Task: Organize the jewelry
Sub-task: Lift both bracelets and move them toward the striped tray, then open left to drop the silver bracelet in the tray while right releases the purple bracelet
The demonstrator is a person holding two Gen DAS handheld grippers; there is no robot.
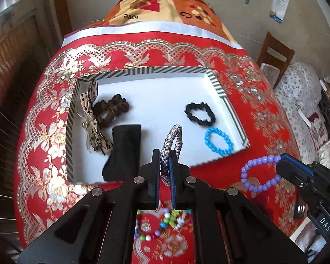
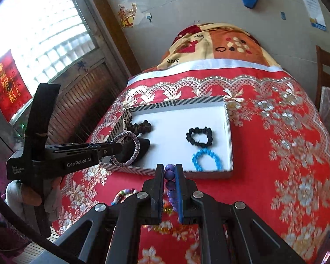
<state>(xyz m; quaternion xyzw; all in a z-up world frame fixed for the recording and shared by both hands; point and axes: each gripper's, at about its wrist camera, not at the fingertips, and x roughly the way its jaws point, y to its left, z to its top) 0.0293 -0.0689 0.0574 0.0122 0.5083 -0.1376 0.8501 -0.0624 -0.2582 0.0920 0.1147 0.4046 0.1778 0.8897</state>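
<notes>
Tray (image 1: pixel 217 83): striped rim, open white floor mid-tray; sits on red floral bench cloth (image 1: pixel 263 101).
Around: black scrunchie (image 1: pixel 200 114), blue bead bracelet (image 1: pixel 218 142), brown scrunchie (image 1: pixel 111 110), leopard bow (image 1: pixel 94 129), black pouch (image 1: pixel 123 151) inside; multicoloured beads (image 1: pixel 165 222) on cloth nearside.
Left gripper (image 1: pixel 165 165): fingers clamped on braided grey-pink hair tie (image 1: pixel 172 145), above tray's near edge.
Right gripper (image 2: pixel 170 176): fingers clamped on purple bead bracelet (image 1: pixel 259 173), outside tray's near corner.

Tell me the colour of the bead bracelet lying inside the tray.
Bright blue bead bracelet, beside the black scrunchie; clearest in the left wrist view.
</notes>
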